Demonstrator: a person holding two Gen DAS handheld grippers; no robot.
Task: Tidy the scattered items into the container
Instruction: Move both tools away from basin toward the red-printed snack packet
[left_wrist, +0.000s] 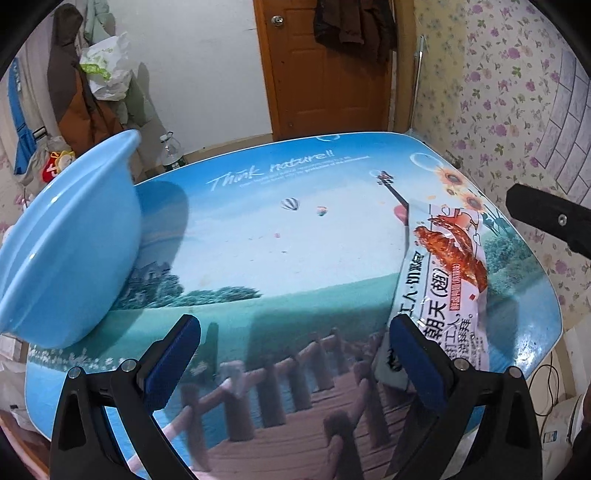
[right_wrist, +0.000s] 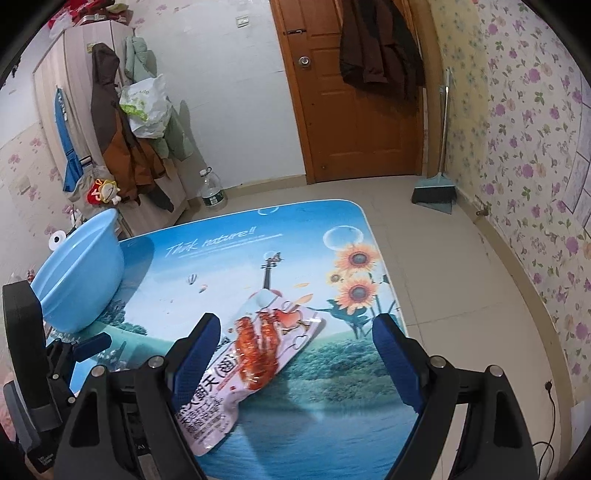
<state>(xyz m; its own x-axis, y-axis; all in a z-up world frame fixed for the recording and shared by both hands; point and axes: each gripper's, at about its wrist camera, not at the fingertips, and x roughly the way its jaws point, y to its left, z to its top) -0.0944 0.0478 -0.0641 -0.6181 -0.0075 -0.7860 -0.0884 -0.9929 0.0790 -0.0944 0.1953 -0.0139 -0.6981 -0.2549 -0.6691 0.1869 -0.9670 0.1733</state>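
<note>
Right gripper (right_wrist: 295, 350) jaws standing wide apart, empty, hovering over pink-white glossy plastic snack packet (right_wrist: 255, 354) lying flat, right of table centre. Left gripper (left_wrist: 295, 350) jaws likewise apart, empty. Packet likely light, floppy, slippery; pinching crimped edge looking safest. Light-blue plastic basin (right_wrist: 81, 280) sitting far left.

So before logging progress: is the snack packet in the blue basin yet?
Out. The snack packet lies flat on the table, well apart from the blue basin.
</note>
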